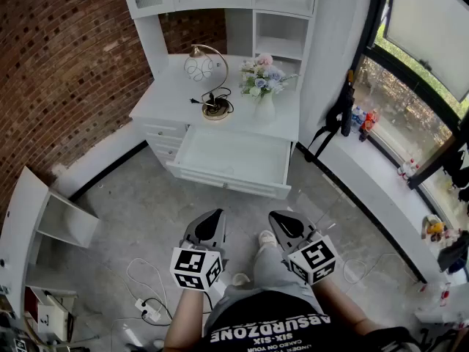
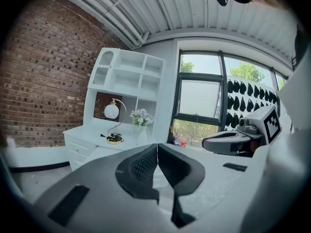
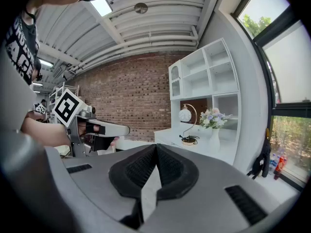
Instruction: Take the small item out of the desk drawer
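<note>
White laminate covers the desk [image 1: 165, 97], and its wide central drawer [image 1: 229, 182] stands pulled well out over the floor, so its inside is exposed from above. In the head view the drawer's pale bottom looks bare. The small item cannot be made out there; it may be too small to show or hidden behind the front wall.

The left gripper [image 2: 157, 147] and the right gripper [image 3: 156, 148] are both held with jaws pressed together and nothing between them. They sit side by side close to the person's body, tilted slightly downward, well apart from the drawer's front edge. This is judged to be a resting carry before any reach is made.

A desk lamp [image 1: 210, 86] stands near the desktop's front edge, just behind the drawer's left half, and a vase of flowers [image 1: 264, 88] near the front right corner; both could be brushed by a reach carried too far.

Open concrete floor [image 1: 139, 211] lies between the person and the drawer. Cables [image 1: 146, 281] are strewn at the left, and a window ledge [image 1: 366, 178] bounds the right.
</note>
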The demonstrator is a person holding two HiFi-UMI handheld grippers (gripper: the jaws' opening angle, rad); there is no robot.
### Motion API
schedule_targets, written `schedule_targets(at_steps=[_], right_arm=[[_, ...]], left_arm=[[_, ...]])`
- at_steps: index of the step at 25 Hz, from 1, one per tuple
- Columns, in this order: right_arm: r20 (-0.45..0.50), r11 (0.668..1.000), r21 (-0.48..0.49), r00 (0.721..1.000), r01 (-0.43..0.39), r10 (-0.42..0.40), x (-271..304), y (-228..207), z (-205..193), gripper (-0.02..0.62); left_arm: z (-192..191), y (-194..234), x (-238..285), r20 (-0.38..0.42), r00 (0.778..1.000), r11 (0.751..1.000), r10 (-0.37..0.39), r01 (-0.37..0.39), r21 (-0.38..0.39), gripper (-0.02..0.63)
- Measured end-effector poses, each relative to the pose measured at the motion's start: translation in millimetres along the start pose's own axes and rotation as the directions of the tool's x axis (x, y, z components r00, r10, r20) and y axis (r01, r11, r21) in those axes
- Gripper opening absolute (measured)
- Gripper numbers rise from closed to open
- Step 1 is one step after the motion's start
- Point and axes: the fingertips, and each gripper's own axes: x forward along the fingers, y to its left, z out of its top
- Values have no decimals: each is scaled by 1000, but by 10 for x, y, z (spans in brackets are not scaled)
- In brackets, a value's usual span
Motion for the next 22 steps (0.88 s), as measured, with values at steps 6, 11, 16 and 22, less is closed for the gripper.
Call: schedule_targets(at_steps=[6,11,16,22], right_arm=[[-2,1000,-12,1000,-1,1,-15,14,-22,-3],[-19,997,-65,999,-41,40,110,-68,-33,-3],[-28,993,-97,998,-65,62,350,-177,1,-2],[-20,988,-123,995,-95,93,632,-377,112,0]], left_arm=[[-15,-43,10,-8,1000,1000,-9,9,6,5],[-21,-17,161,-30,999,1000,-15,15,3,6],[-10,131,290,-48,999,1000,-6,6,9,5],[32,335,552,-61,998,1000,4,-4,6,5]])
